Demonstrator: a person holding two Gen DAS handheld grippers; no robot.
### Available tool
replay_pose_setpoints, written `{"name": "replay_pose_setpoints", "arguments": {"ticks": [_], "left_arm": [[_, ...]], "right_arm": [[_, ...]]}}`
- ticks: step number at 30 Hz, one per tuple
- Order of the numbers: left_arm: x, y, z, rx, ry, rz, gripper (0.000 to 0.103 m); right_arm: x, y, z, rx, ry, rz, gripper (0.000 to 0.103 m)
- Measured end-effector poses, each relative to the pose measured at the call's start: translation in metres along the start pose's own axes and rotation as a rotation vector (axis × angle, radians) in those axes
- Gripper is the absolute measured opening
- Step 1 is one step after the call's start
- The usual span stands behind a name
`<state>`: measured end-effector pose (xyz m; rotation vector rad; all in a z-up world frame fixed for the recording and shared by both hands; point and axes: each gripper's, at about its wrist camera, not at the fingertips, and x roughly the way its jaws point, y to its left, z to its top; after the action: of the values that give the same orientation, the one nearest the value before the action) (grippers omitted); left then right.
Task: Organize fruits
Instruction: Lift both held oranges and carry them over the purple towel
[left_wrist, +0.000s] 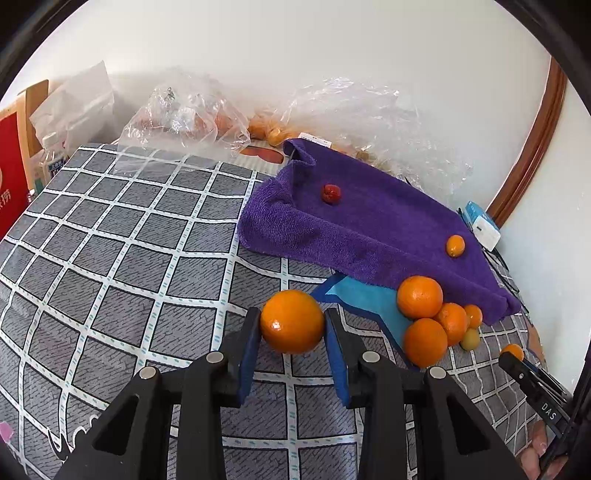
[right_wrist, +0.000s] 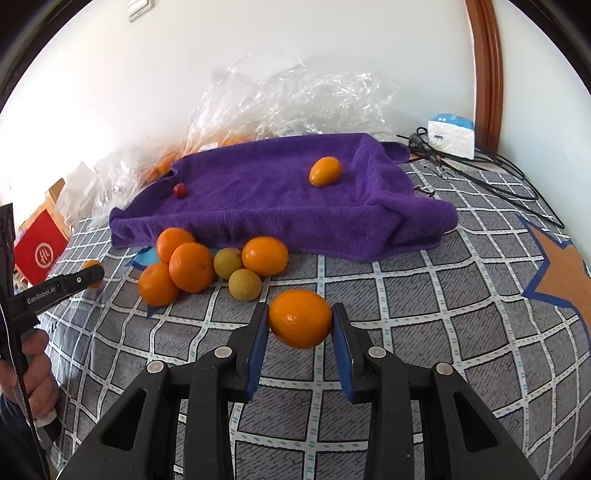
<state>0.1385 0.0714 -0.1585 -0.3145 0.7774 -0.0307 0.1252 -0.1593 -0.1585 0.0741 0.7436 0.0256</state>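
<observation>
Orange fruit in each grip: left tongs (left_wrist: 292, 325) clamp one orange (left_wrist: 291, 320); right tongs (right_wrist: 300, 322) clamp another orange (right_wrist: 300, 318).

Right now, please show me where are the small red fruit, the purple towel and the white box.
small red fruit (left_wrist: 331, 193), left wrist view, its middle.
purple towel (right_wrist: 258, 192), right wrist view, flat top, bare part.
white box (right_wrist: 451, 137), right wrist view, front face.

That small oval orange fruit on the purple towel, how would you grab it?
Grip the oval fruit across its narrow middle, coming from above. It lies on its side, alone on the purple towel, so its short sides are free for the fingers.
</observation>
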Motion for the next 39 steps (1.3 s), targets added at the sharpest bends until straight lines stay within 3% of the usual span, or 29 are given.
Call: {"name": "replay_pose_setpoints", "arguments": {"ticks": [2, 4, 10, 24, 30, 39], "left_arm": [[-0.002, -0.002, 0.003, 0.007, 0.018, 0.018, 0.032], [-0.01, -0.008, 0.01, 0.033, 0.027, -0.024, 0.032], [-0.037, -0.035, 0.04, 0.114, -0.062, -0.064, 0.032], [-0.005, -0.067, 0.119, 0.095, -0.127, -0.027, 0.032], [0.024, -0.061, 0.121, 0.071, -0.126, 0.026, 0.032], [0.058, -0.039, 0.102, 0.006, -0.11, 0.045, 0.032]], "right_arm": [[-0.005, -0.001, 0.006, 0.011, -0.007, -0.007, 0.034], [-0.01, -0.001, 0.014, 0.008, -0.018, -0.002, 0.034], [-0.012, 0.0, 0.046, 0.004, -0.048, -0.038, 0.034], [-0.002, -0.007, 0.123, 0.002, -0.136, -0.086, 0.034], [0.017, -0.007, 0.134, -0.004, -0.134, -0.088, 0.034], [0.057, -0.016, 0.115, 0.024, -0.1, -0.027, 0.034]]}}
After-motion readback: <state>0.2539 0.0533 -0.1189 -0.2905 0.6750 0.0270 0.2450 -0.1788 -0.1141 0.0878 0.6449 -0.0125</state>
